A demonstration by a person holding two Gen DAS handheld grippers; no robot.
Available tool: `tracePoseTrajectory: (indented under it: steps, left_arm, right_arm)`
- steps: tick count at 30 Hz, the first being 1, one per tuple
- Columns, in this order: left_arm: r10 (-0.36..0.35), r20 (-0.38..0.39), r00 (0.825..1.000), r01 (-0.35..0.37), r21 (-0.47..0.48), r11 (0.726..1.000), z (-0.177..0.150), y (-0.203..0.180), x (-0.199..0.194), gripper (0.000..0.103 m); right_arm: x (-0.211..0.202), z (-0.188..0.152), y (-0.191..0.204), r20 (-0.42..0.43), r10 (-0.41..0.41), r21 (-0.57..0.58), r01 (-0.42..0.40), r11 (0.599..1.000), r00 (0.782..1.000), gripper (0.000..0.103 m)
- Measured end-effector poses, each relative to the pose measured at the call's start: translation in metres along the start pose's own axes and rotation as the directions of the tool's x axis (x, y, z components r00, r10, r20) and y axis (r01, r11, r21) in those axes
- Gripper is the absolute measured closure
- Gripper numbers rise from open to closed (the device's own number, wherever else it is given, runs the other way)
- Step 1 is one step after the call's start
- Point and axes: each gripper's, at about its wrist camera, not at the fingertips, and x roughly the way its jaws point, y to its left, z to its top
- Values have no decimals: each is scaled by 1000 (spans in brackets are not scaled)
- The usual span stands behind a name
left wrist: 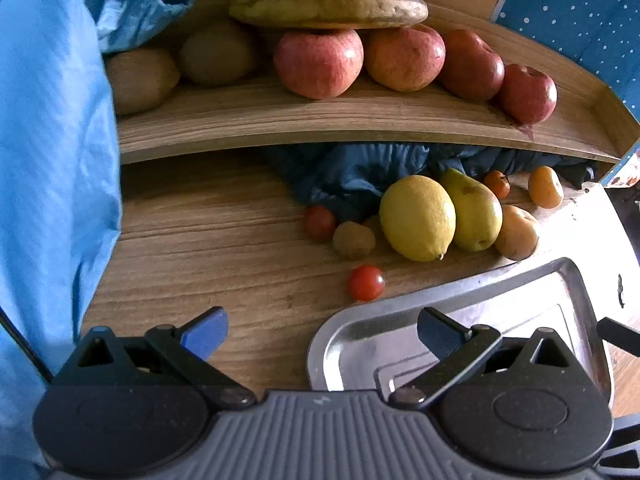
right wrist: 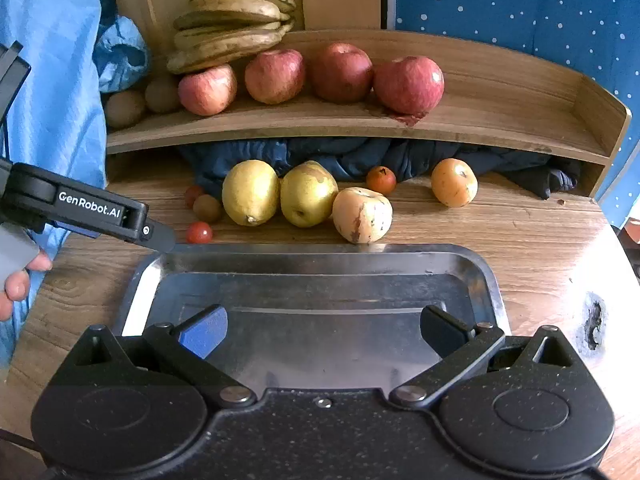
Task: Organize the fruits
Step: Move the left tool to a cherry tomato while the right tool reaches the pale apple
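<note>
Fruit lay loose on the wooden table (right wrist: 520, 240) behind the empty metal tray (right wrist: 472, 264): a lemon (right wrist: 250, 192), a pear (right wrist: 308, 199), a bruised apple (right wrist: 362, 215), two small oranges (right wrist: 454, 182) and cherry tomatoes (right wrist: 199, 233), while four red apples (right wrist: 408, 84), kiwis (right wrist: 162, 94) and bananas (right wrist: 232, 24) sat on the shelf (right wrist: 320, 124) above. The right gripper (right wrist: 322, 330) hovered over the tray with its fingers spread wide and nothing between them. The left gripper (left wrist: 322, 332) was likewise open and empty, straddling the tray's left edge.
</note>
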Motion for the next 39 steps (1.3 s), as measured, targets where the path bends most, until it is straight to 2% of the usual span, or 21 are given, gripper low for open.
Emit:
tracePoseTrajectory:
  steps: [7,14,21,30,39]
  left_arm:
    - [-47,-8,999,48,25,999,9,-3,14,0]
    - [-63,-18,998,64,21,998,14,-4,23,0]
    - [-55,-35,998,55,0,998,16,-2,30,0]
    - [-38,-44,998,36,-46,998,18,-2,34,0]
    - [-31,-35,999,27,-108,994,14,6,30,2]
  right_arm:
    - [4,-1,4,-21,-48,14,49,999,999,1]
    - [5,3,0,-25,-84,25,85,996,996,1]
    - [17,11,-7,-27,-80,20,81,997,996,1]
    - [44,38,-27,-12,-84,-21,83,996,996,1]
    - [70,58,-34,-31,-36,-88,33,996,999,2]
